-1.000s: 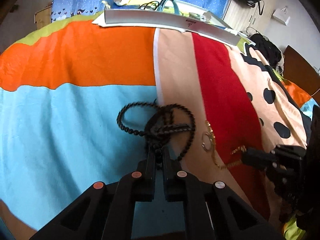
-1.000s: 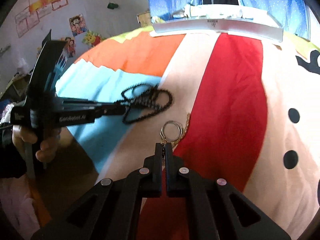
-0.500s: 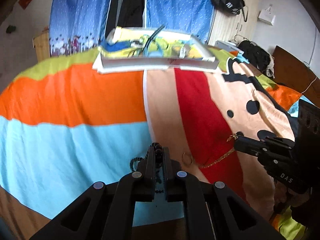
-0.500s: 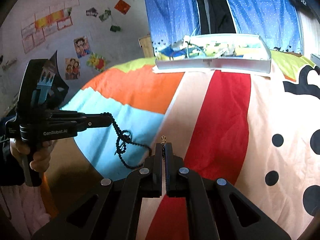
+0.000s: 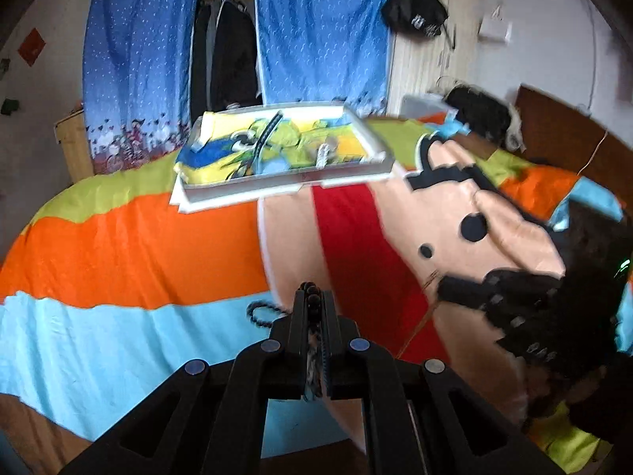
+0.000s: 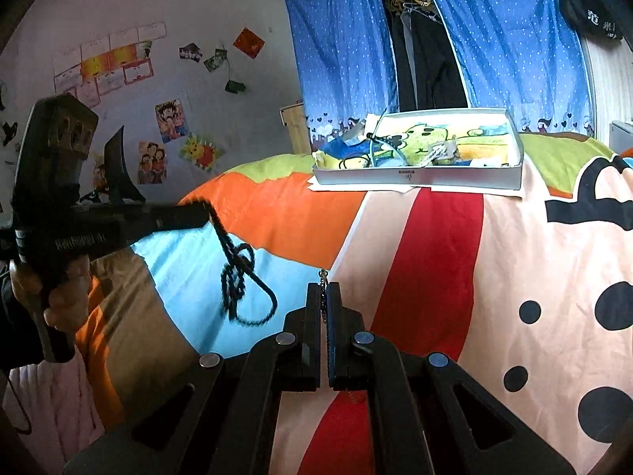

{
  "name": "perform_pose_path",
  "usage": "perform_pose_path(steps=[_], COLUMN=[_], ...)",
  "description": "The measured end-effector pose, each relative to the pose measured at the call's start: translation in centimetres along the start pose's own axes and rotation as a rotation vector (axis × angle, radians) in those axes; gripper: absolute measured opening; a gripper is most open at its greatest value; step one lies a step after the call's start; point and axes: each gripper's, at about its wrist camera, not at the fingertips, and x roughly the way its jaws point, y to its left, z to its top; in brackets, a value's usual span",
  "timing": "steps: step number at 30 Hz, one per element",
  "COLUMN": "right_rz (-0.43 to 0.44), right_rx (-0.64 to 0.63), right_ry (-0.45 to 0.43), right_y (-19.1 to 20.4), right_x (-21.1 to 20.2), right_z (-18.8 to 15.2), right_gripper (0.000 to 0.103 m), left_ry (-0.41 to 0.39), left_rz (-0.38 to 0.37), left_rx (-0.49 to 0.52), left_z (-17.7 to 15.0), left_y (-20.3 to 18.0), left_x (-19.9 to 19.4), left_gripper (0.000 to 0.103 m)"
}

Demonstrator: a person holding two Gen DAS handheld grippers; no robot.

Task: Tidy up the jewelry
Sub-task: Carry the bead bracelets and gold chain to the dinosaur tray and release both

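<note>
My left gripper [image 5: 310, 297] is shut on a black bead necklace [image 5: 256, 312], a loop of which dangles to the left below its tips. From the right wrist view the same left gripper [image 6: 199, 213] holds the black bead necklace [image 6: 237, 277] in a tangled strand above the bedspread. My right gripper [image 6: 324, 289] is shut on a thin gold chain [image 6: 323, 275], with a few links poking out past the tips. In the left wrist view, blurred, the right gripper [image 5: 447, 289] has the gold chain [image 5: 415, 330] trailing down from it.
A shallow white box [image 5: 285, 186] with several small items on a cartoon lining sits at the far side of the bed; its front wall [image 6: 415, 177] faces me. The striped bedspread [image 6: 427, 261] lies below. Blue curtains and a hand [image 6: 59, 297] on the left tool are visible.
Both grippers have risen from the bedspread, lifting the black beads and the gold chain with its ring off the cloth. The white box now shows lower in both views.
</note>
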Motion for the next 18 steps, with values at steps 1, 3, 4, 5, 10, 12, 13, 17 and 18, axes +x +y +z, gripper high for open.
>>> perform_pose_path(steps=[1, 3, 4, 5, 10, 12, 13, 17, 18], right_rz=[0.0, -0.002, -0.001, -0.002, 0.012, 0.018, 0.019, 0.027, 0.027], right_rx=[0.0, 0.002, 0.002, 0.002, 0.005, 0.0, -0.007, -0.037, -0.049], right_ry=[-0.004, -0.007, -0.008, -0.009, -0.026, -0.037, -0.044, -0.077, -0.089], right_y=[-0.1, -0.2, -0.2, -0.3, -0.5, -0.6, -0.6, -0.9, -1.0], right_x=[-0.1, -0.2, -0.3, -0.3, -0.7, -0.9, -1.1, -1.2, -1.3], right_z=[0.0, 0.0, 0.0, 0.0, 0.6, 1.3, 1.8, 5.1, 6.2], right_gripper=[0.002, 0.002, 0.002, 0.002, 0.003, 0.003, 0.002, 0.002, 0.002], left_ry=[-0.006, -0.008, -0.01, -0.014, -0.029, -0.042, -0.047, -0.085, -0.099], left_rz=[-0.009, -0.04, -0.039, -0.039, -0.055, -0.075, -0.085, -0.099, -0.101], left_rx=[-0.019, -0.056, -0.055, -0.046, -0.028, -0.032, -0.034, -0.009, 0.0], left_z=[0.0, 0.3, 0.3, 0.5, 1.6, 2.6, 3.2, 6.8, 8.0], left_y=[0.3, 0.7, 0.6, 0.4, -0.6, -0.7, -0.8, -1.3, -1.4], left_x=[-0.1, -0.1, -0.1, -0.1, -0.1, 0.0, 0.1, 0.6, 0.7], left_gripper=[0.006, 0.006, 0.006, 0.006, 0.006, 0.006, 0.006, 0.006, 0.006])
